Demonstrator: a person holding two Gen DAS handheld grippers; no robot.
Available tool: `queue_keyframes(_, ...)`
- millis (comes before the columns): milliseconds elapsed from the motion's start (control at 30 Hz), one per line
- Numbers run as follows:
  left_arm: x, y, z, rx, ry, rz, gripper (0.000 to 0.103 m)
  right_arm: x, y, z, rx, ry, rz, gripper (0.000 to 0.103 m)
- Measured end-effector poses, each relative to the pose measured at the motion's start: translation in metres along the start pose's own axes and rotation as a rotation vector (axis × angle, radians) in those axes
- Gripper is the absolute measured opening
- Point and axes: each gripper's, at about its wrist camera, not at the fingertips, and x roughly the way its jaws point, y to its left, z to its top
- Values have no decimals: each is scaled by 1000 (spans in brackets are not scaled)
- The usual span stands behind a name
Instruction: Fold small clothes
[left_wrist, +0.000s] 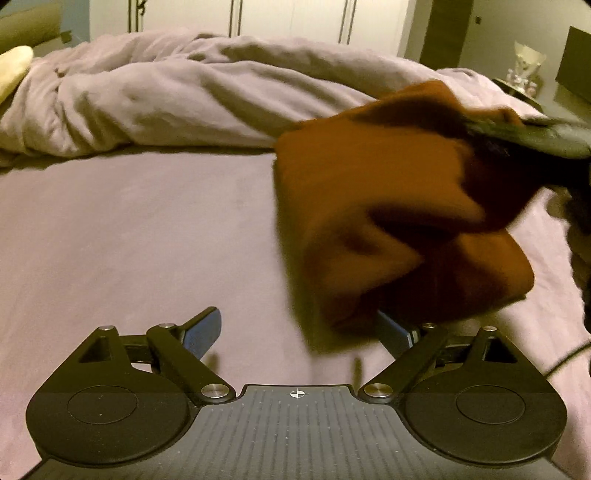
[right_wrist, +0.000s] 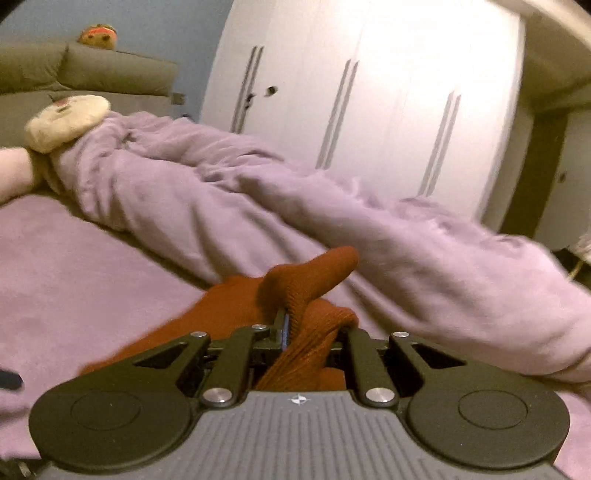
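Note:
A rust-brown knitted garment (left_wrist: 369, 206) hangs bunched above the lilac bed sheet (left_wrist: 129, 240), blurred in the left wrist view. My right gripper (right_wrist: 283, 326) is shut on a fold of this garment (right_wrist: 306, 288), and the ribbed cloth drapes over and between its fingers. In the left wrist view the right gripper (left_wrist: 535, 136) shows as a dark shape at the upper right, holding the garment's top. My left gripper (left_wrist: 301, 330) stands open low over the sheet. The cloth's lower edge hangs just in front of its right finger (left_wrist: 397, 334), and nothing lies between the pads.
A crumpled lilac duvet (left_wrist: 192, 92) lies across the back of the bed. A cream plush toy (right_wrist: 66, 122) rests by the grey headboard (right_wrist: 110, 70) at the left. White wardrobe doors (right_wrist: 369, 92) stand behind. A dark cable (left_wrist: 569, 358) trails at the right edge.

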Motion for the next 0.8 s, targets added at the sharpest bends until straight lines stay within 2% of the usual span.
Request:
queue_keyframes(167, 20, -6, -1, -18, 63, -8, 94, 12, -32, -44, -38, 90, -123, 11)
queue_keyframes(233, 27, -3, -5, -40, 98, -6, 94, 26, -44, -67, -14, 188, -148, 12)
queue_keyframes(300, 27, 2, -8, -46, 104, 3, 94, 28, -61, -82, 101, 242, -122, 14)
queue_keyframes(367, 24, 6, -11, -60, 101, 7, 94, 12, -76, -85, 228, 217, -113, 22)
queue_keyframes(433, 20, 7, -10, -83, 94, -9, 94, -8, -87, -85, 343, 200, -128, 38)
queue_keyframes(567, 15, -1, -8, -72, 74, -45, 94, -53, -103, -98, 579, 166, -108, 57)
queue_keyframes(667, 17, -15, -10, -28, 73, -43, 95, -72, -110, -118, 772, 191, -45, 59)
queue_keyframes(767, 24, -24, -6, -15, 75, -37, 95, -69, -114, -140, 967, 231, 110, 58)
queue_keyframes(800, 25, -26, -5, -14, 81, -32, 95, -66, -112, -143, 997, 243, 136, 56)
